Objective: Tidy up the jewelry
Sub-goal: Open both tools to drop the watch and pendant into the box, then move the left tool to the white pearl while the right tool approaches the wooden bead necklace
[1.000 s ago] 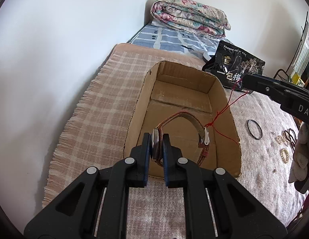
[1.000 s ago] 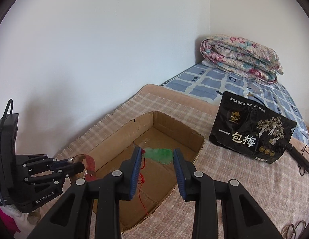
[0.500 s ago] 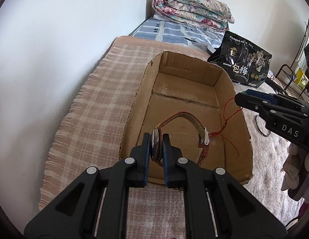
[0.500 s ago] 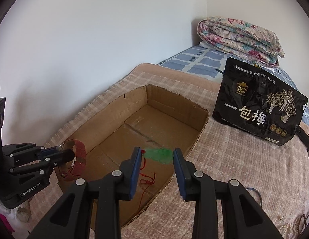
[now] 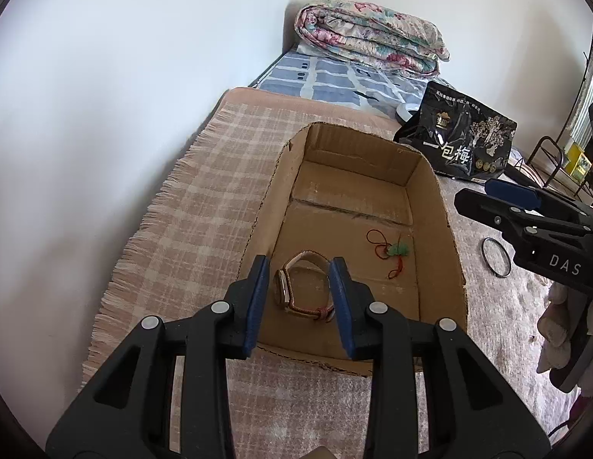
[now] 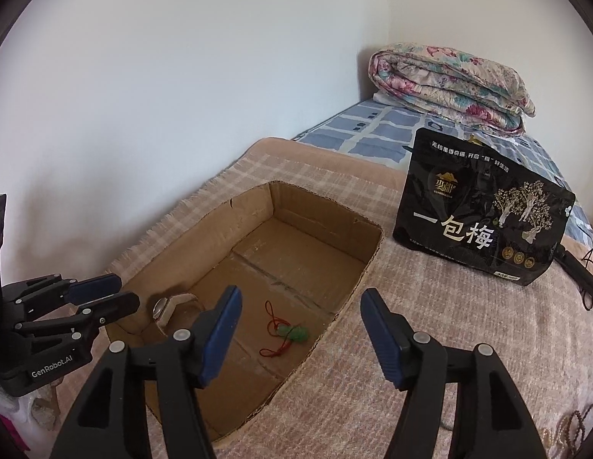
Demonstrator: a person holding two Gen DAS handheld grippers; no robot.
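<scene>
Cardboard dominates the middle of both views: an open box [image 5: 357,225] sits on a checked blanket [image 5: 204,206] spread over the bed, close to the white wall; at the left, the left gripper [image 5: 298,298] hangs over the box's near edge with its jaws spread wide and nothing between them; just beyond it a watch [image 5: 296,290] with a woven strap lies on the box floor; further right in the box lies a green pendant [image 5: 399,249] on a red cord; the right gripper [image 6: 300,329] is likewise wide apart and empty, above the box's right rim; right of the box, a black ring [image 5: 496,257] and some beaded bracelets [image 6: 579,420] lie loose on the bed. The drop-off step looks finished; next, I judge, each gripper must travel right to the loose pieces and close gently on one.
</scene>
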